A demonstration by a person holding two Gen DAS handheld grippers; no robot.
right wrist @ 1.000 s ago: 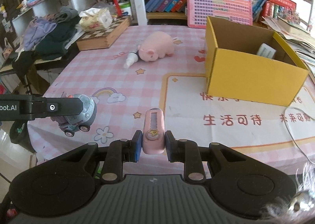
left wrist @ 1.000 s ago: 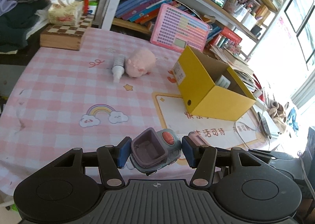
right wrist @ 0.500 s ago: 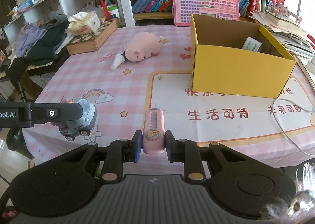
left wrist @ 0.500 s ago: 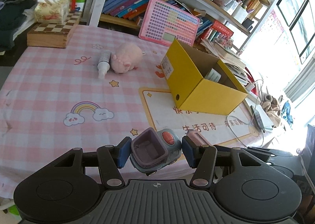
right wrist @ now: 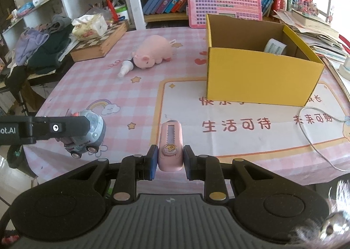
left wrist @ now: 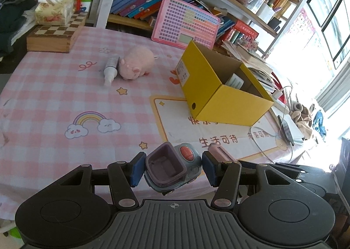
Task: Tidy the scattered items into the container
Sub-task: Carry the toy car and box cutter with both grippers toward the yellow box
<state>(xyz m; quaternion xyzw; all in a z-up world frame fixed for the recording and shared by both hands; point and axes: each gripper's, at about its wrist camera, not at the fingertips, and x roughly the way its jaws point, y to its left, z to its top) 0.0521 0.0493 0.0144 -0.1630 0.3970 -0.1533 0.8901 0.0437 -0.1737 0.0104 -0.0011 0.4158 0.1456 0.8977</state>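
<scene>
My left gripper (left wrist: 172,168) is shut on a grey toy truck (left wrist: 172,168) with a purple bed, held above the table's near edge; the truck also shows in the right wrist view (right wrist: 87,135). My right gripper (right wrist: 170,160) is shut on a pink utility knife (right wrist: 170,146), whose tip shows in the left wrist view (left wrist: 218,152). The open yellow box (right wrist: 260,76) stands ahead to the right with a white item (right wrist: 274,46) inside; it also shows in the left wrist view (left wrist: 221,87). A pink plush pig (right wrist: 153,52) and a small white bottle (right wrist: 126,68) lie farther back on the table.
A pink checked cloth (right wrist: 87,82) covers the table. A wooden chessboard box (right wrist: 100,41) with a tissue pack stands at the back left. A pink calculator board (right wrist: 225,3) leans on the bookshelf. A white cable (right wrist: 317,135) lies at the right edge. Clothes are piled at left.
Both grippers have pulled back and risen slightly from the table, each still holding its item. The box and the pig look farther away and more central.
</scene>
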